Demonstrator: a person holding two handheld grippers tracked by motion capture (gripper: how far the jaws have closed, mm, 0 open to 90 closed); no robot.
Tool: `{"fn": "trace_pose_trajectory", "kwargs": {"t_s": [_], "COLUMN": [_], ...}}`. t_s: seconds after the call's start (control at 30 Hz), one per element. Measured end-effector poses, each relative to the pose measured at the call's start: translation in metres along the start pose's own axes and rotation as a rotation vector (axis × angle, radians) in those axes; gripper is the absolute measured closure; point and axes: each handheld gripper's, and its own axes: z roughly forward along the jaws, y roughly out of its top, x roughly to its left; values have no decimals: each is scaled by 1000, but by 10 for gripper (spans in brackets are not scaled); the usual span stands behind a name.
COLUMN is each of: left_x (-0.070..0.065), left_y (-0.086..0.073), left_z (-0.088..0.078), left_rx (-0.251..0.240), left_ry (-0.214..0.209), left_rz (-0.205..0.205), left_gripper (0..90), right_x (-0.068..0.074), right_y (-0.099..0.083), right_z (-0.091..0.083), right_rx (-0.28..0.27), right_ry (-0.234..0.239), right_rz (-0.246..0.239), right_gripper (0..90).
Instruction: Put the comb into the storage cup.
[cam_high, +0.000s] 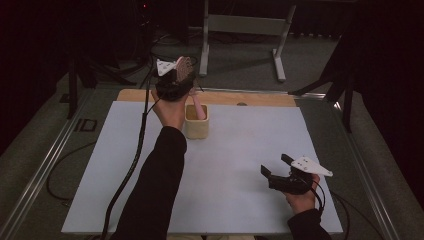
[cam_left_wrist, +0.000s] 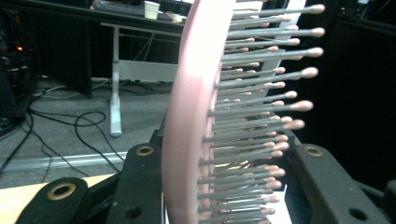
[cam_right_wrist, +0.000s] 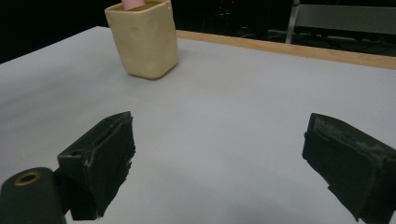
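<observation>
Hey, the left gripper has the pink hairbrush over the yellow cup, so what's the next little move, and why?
Probably lower the hairbrush a little further: its handle already dips into the cup, while the left gripper grips the bristled head above it. The right gripper sits open, apart.

Count on the bench (cam_high: 240, 200): one pink hairbrush (cam_high: 183, 69) upper centre-left of frame, one cream square cup (cam_high: 196, 127) at centre, two grippers, one upper left (cam_high: 176, 75) and one lower right (cam_high: 274, 167).
</observation>
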Motion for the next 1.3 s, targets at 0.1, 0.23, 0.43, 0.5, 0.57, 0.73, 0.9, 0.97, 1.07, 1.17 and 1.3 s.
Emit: {"fn": "trace_pose_trajectory", "kwargs": {"t_s": [0.1,0.23,0.43,0.5,0.57,0.73,0.9,0.97,1.07,1.17,1.3], "left_x": [-1,-2,-2,-1,-1,2,5,6,6,5,2], "left_y": [-3,-9,-15,-16,-18,-25,-31,-37,-42,-47,-52], "left_z": [4,8,12,13,13,15,17,19,21,23,26], "left_rx": [8,42,96,105,125,164,195,209,225,238,255], "left_ry": [4,-1,-18,-17,-14,-7,-16,-18,-29,-41,-48], "left_rz": [3,7,-8,-6,-7,-13,-27,-34,-35,-43,-34], "left_gripper": [614,613,606,605,605,605,611,611,610,609,603], "right_x": [1,1,3,3,4,5,5,5,5,5,5], "right_y": [0,0,-1,-1,-1,-1,-1,-1,-1,-2,-2], "right_z": [0,1,2,2,3,3,3,4,5,5,5], "right_rx": [-1,0,5,6,8,9,10,11,13,13,16], "right_ry": [1,3,7,7,9,10,12,14,15,13,15], "right_rz": [-1,-5,-9,-14,-11,-9,-11,-15,-13,-13,-12], "right_gripper": [87,87,88,87,87,87,87,87,87,87,88]}}
